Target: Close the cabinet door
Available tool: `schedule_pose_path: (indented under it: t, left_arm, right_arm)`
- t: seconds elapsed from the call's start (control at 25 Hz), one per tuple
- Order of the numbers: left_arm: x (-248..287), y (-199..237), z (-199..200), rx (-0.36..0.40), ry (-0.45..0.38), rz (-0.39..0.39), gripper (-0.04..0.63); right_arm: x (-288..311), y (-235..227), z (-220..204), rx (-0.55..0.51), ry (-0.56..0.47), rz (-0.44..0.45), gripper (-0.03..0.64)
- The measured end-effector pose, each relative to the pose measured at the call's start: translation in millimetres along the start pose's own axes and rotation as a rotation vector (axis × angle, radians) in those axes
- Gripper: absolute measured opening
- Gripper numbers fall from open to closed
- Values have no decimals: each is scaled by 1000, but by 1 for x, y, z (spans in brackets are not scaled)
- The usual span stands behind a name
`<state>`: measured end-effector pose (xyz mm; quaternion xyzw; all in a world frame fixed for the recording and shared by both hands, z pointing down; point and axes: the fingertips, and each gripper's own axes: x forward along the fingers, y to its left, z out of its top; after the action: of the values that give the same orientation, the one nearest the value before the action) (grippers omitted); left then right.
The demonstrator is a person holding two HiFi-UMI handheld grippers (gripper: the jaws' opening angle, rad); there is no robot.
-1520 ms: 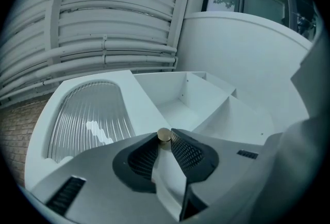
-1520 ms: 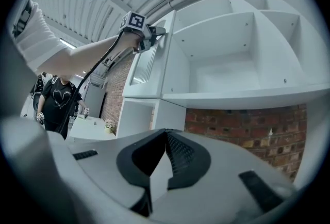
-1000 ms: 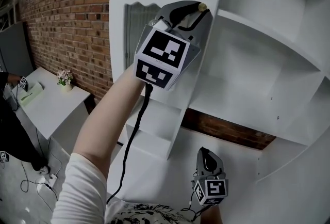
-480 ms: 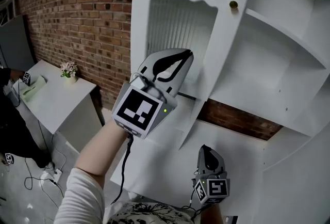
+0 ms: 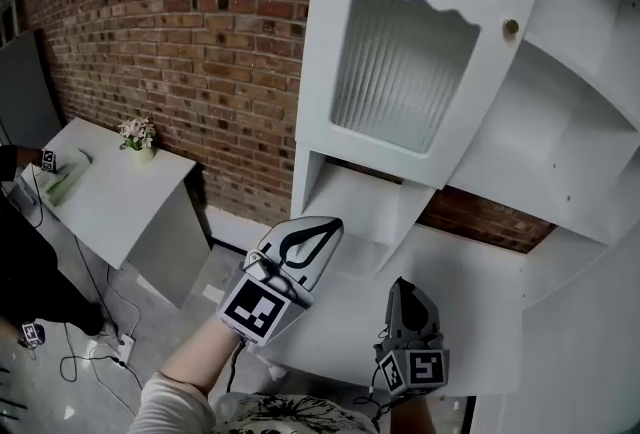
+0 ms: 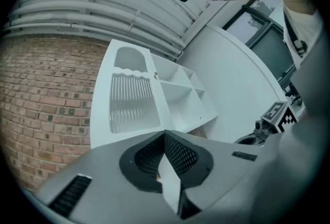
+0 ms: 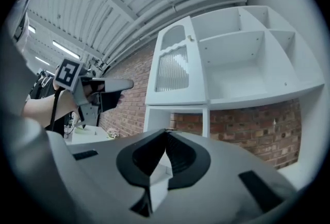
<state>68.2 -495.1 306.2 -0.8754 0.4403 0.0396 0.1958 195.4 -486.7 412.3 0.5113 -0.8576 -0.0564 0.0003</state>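
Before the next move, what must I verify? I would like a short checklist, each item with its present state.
1. Cabinet door lies flush over its compartment: ok, judged from the right gripper view.
2. Left gripper is clear of the door: ok. Its jaws have just closed, with nothing between them.
3. Right gripper is shut and empty, low in front of the cabinet: ok.
4. Knob is free, nothing touches it: ok.
5. Door is latched: cannot tell.

The left gripper (image 5: pixel 334 225) has a pale grey shell with a black lining; the right gripper (image 5: pixel 402 286) looks darker grey. Each carries a white cube (image 5: pixel 262 310) with black square markers. A black cable (image 5: pixel 231 367) hangs beside a white sleeve (image 5: pixel 172 406).
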Motion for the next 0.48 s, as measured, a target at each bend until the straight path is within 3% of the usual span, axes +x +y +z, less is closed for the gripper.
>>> schedule_pose_path:
  t: [0.28, 0.48]
  left_arm:
    - [-63, -10, -67, -155, 102, -4, 9]
    - [-90, -5, -85, -190, 120, 15, 9]
  right_arm:
    - [-7, 49, 3, -43, -17, -19, 6]
    - [-9, 70, 0, -71, -1, -35, 5]
